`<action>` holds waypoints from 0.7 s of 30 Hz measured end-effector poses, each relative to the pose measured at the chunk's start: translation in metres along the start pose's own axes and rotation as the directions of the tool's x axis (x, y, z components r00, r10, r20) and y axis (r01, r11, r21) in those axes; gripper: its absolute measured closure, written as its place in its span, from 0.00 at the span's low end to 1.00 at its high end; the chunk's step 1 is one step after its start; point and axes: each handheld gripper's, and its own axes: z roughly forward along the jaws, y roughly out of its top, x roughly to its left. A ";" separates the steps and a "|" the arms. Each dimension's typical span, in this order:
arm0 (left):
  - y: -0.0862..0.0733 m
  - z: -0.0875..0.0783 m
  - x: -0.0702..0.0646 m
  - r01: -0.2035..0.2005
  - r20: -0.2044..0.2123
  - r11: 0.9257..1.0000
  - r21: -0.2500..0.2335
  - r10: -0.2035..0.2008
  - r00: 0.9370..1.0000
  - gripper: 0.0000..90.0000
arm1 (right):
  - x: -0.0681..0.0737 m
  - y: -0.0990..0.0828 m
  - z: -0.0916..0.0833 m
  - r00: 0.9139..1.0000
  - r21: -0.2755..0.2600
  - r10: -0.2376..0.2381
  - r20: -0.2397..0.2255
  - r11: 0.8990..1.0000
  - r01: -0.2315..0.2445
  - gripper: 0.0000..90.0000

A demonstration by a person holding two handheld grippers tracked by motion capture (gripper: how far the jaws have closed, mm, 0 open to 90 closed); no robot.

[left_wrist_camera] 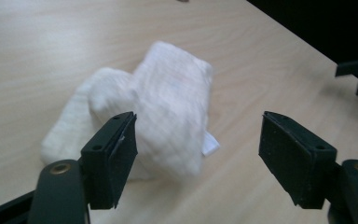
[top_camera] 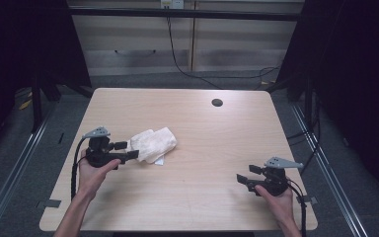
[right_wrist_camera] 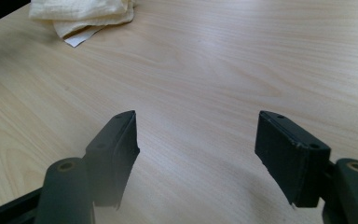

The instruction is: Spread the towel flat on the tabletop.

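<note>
Cloth (top_camera: 152, 143) (folded) beside left gripper (top_camera: 127, 150)

You face a pale wood tabletop (top_camera: 202, 197) with a round cable hole (top_camera: 217, 102) near its far edge. Grey carpet (top_camera: 187, 80) runs to light cabinets (top_camera: 217, 44), where a black cable (top_camera: 177, 61) hangs down. Both sides are dark.
</note>
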 end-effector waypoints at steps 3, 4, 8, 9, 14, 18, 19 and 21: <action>0.008 0.014 0.012 0.015 -0.011 1.000 0.005 -0.015 1.000 0.30 | 0.003 0.001 0.002 1.000 0.007 -0.015 -0.011 1.000 0.015 0.33; 0.009 0.018 0.013 -0.001 -0.022 1.000 0.023 0.002 1.000 0.30 | 0.003 0.002 0.003 1.000 0.005 -0.020 -0.013 1.000 0.020 0.33; 0.008 0.037 0.025 0.008 -0.048 0.996 0.087 -0.004 0.999 0.26 | 0.006 0.003 0.004 0.999 0.012 -0.029 -0.017 1.000 0.029 0.33; 0.007 0.042 0.027 0.018 -0.053 0.995 0.098 -0.013 0.999 0.26 | 0.006 0.003 0.005 0.999 0.016 -0.030 -0.017 0.999 0.030 0.33; 0.001 0.056 0.028 0.008 -0.055 0.990 0.141 0.000 0.998 0.41 | 0.008 0.002 0.005 0.999 0.021 -0.049 -0.009 0.999 0.049 0.33; -0.004 0.070 0.021 -0.045 -0.081 0.984 0.175 0.060 0.995 0.59 | 0.009 0.001 0.006 0.998 0.034 -0.055 -0.028 0.998 0.056 0.32; -0.004 0.071 0.020 -0.042 -0.083 0.983 0.180 0.058 0.995 0.63 | 0.010 0.001 0.005 0.998 0.036 -0.059 -0.029 0.998 0.060 0.32; -0.005 0.073 0.020 -0.045 -0.091 0.981 0.191 0.064 0.994 0.69 | 0.010 0.001 0.005 0.998 0.039 -0.060 -0.029 0.997 0.061 0.32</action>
